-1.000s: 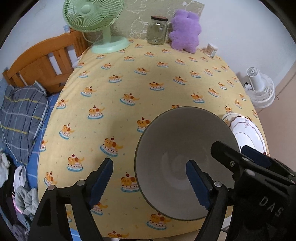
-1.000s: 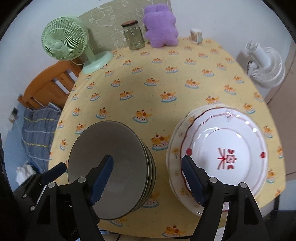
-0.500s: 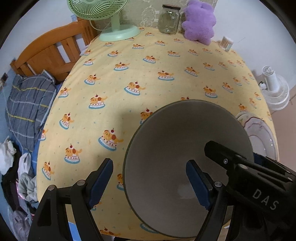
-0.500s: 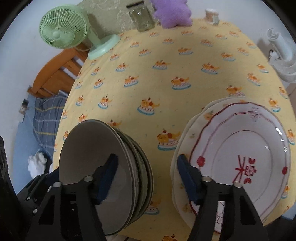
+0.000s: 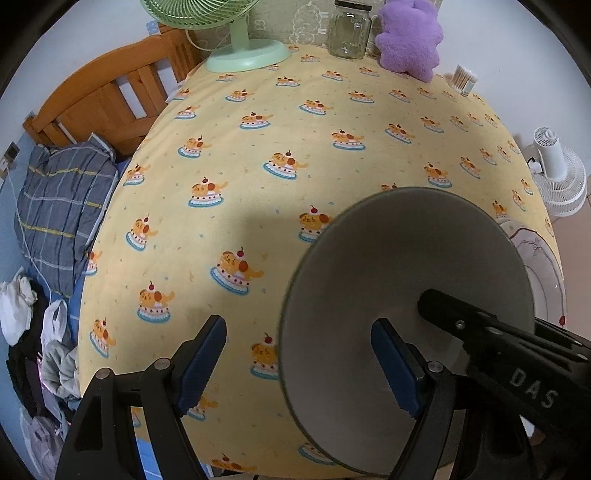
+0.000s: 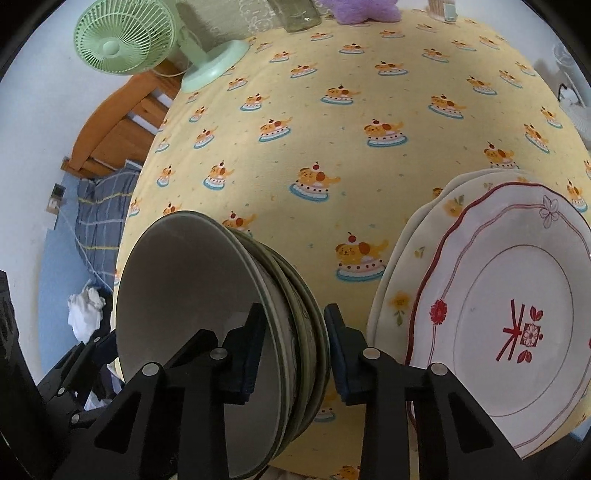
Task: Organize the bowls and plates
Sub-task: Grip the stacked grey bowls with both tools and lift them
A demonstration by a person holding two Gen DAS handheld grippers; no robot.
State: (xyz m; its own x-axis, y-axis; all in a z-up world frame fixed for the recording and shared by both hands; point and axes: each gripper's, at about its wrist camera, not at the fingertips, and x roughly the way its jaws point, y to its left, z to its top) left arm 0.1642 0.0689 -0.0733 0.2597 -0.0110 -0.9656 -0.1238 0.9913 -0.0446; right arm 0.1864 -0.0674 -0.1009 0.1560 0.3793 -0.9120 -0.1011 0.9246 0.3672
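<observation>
While your right tongs draw in on the bowl rims, the holdings stand as follows.

Bowl stack: grey glazed ceramic bowls with dark green rims, nested one in another, standing on the near left part of the tabletop. Nesting them already gathers like with like, which I judge to be the aim of the sorting.

Plate stack: white scalloped ceramic plates, the top one with red trim and a red motif, piled just beside the bowls on their right, apart from them. Kept as a separate pile, probably so plates and bowls do not mix.

Right tongs: your jaws are closing, narrow now, with the rims of the nested bowls between them; one pad sits inside the top bowl, the other outside the stack. A pinch across the walls looks meant to lift or shift the whole nest.

Left tongs: standing wide, gripping nothing. The stack's left rim lies between the pads, the right pad over the top bowl's hollow, the left pad over bare cloth.

Tabletop: covered by a yellow cloth printed with puppies on cakes; your far half is free of dishes.

Far edge: pale green desk fan, clear glass jar, purple plush toy, all well apart from the dishes.
</observation>
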